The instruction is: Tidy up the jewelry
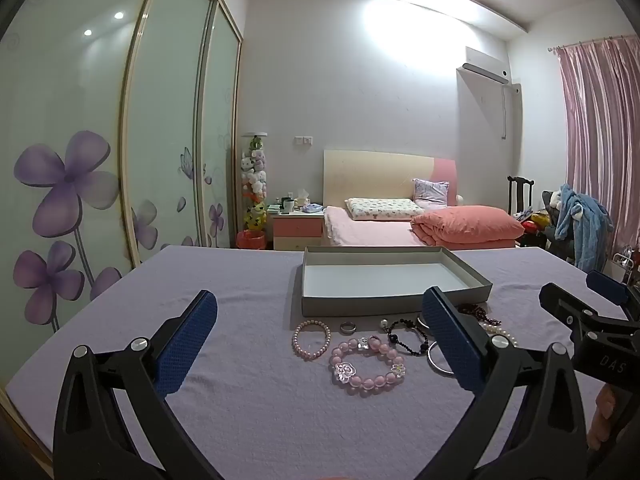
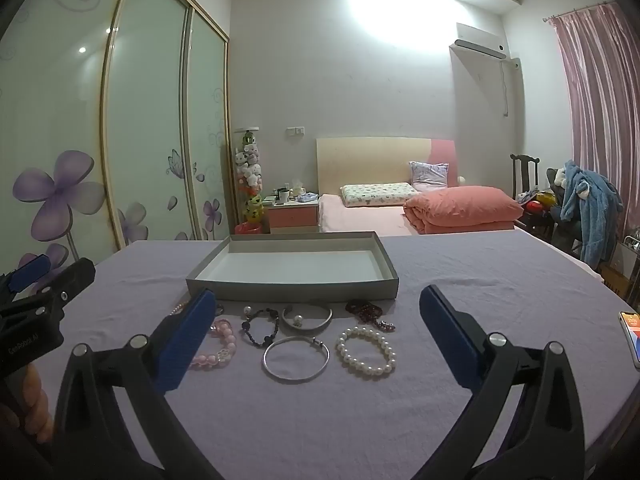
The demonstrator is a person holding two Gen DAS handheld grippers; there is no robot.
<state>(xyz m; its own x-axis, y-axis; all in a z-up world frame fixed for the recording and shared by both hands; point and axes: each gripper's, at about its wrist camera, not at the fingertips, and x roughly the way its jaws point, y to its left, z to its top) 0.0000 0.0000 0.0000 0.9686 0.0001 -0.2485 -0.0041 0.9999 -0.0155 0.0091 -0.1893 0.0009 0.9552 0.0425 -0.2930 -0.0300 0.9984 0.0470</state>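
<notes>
Jewelry is lying in a loose row along the near wall of the grey tray (image 2: 292, 290), its long side crosswise. The silver bangle (image 2: 296, 359) is sitting just ahead between the right gripper's (image 2: 316, 344) wide-spread, empty fingers, the nearer tool. The left gripper (image 1: 320, 344) is gaping empty over the pink bead bracelet (image 1: 366, 368).

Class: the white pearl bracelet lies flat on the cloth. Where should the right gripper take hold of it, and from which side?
Grip the near arc of the white pearl bracelet from above, one finger inside the loop, one outside; lying flat, it offers no raised edge. The right gripper is open.
</notes>
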